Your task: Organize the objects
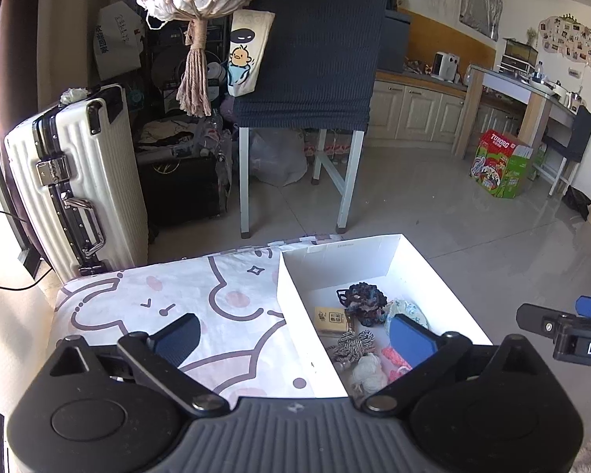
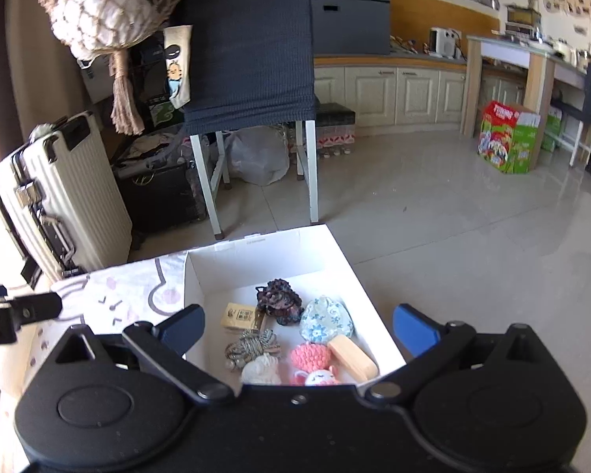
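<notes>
White cardboard box (image 2: pixel 335 252) sits at far right corner of the patterned cloth (image 1: pixel 169 299), w/ small items inside: dark crochet piece (image 2: pixel 277 299), floral pouch (image 2: pixel 327 319), pink knit ball (image 2: pixel 310 354), tan block (image 2: pixel 352 356). Left gripper (image 1: pixel 295 339) & right gripper (image 2: pixel 299 329) both spread wide, nothing pinched. Suitcase (image 1: pixel 78 181) beyond cloth's left edge.

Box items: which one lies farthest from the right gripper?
The dark crocheted piece, purple-black, lies deepest in the white box, toward its far wall. The floral pouch, tan block and pink knit lie nearer.
</notes>
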{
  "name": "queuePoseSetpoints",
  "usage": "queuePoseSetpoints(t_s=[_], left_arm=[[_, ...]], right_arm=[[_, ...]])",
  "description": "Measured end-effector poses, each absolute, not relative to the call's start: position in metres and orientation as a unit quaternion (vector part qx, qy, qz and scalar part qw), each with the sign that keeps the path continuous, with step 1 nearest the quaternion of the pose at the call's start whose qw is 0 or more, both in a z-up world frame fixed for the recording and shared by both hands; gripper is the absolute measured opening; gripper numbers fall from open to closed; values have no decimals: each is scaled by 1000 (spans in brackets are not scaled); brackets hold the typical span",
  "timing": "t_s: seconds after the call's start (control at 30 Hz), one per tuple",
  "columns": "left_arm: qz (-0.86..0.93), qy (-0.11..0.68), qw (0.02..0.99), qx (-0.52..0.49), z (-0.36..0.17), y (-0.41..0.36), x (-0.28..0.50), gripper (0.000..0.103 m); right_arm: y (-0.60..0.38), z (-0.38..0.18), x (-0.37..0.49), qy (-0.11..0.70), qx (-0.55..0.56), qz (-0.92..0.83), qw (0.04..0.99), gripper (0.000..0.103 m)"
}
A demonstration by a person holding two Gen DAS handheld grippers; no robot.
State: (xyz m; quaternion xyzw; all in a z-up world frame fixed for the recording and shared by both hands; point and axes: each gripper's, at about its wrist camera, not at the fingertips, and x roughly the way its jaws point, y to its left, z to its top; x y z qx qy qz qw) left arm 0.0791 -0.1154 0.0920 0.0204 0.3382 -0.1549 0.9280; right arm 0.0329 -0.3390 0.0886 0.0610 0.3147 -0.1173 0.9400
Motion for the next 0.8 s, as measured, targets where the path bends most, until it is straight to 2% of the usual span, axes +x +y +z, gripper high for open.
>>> queuePoseSetpoints(t_s=[0.43, 0.8], left_arm=[[-159, 342, 925, 39, 64, -101, 52, 103], [-151, 348, 925, 36, 49, -92, 50, 103]], right_arm=[[-320, 71, -7, 312, 33, -124, 941, 103], [-317, 57, -9, 319, 32, -120, 940, 103]])
